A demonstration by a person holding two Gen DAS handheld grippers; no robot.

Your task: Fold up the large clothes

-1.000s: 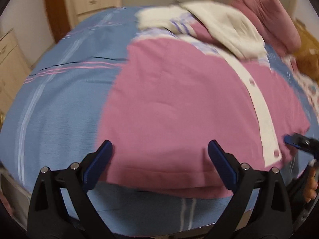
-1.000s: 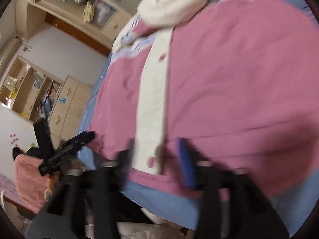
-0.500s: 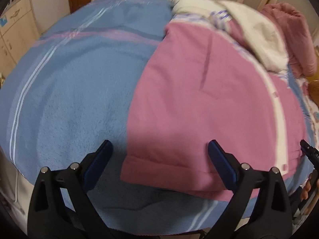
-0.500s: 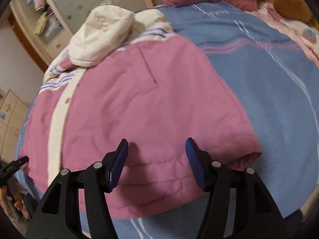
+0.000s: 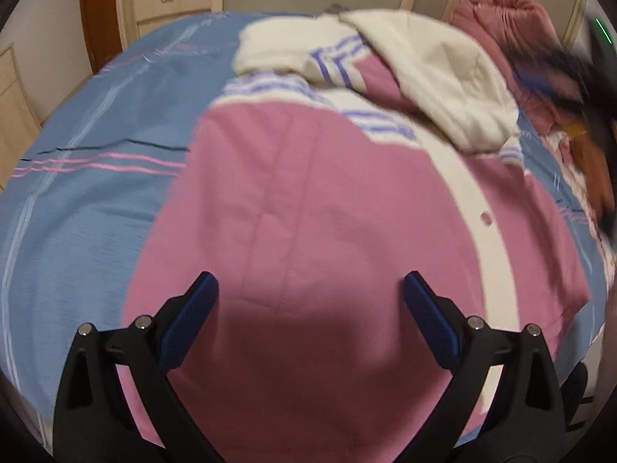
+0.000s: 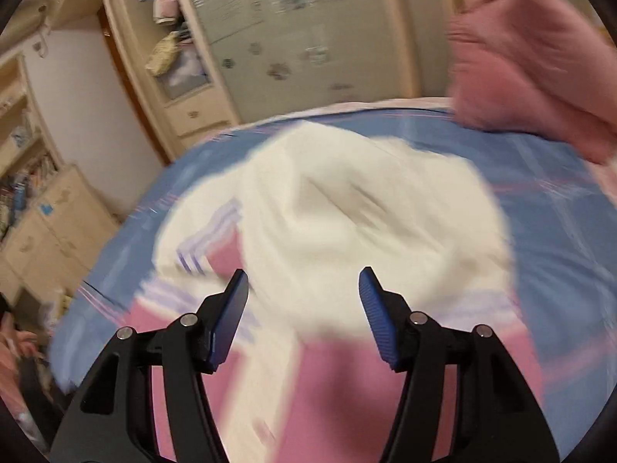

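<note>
Your pink jacket (image 5: 308, 200) lies flat, front up, on the blue bedspread (image 5: 96, 146), presumably spread for folding; its cream hood (image 5: 443, 88) sits at 1 o'clock. Your left tongs (image 5: 308, 308) hang spread over the lower panel, pinching nothing. Your right tongs (image 6: 302, 301) are spread above the hood, empty, likely aiming there. No readable labels or writing.

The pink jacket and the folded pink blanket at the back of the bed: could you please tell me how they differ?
The pink jacket lies spread flat; the pink blanket sits bunched in a heap. The jacket has a cream hood, button strip and purple stripes; the blanket is plain. Both rest on the blue bedspread.
</note>
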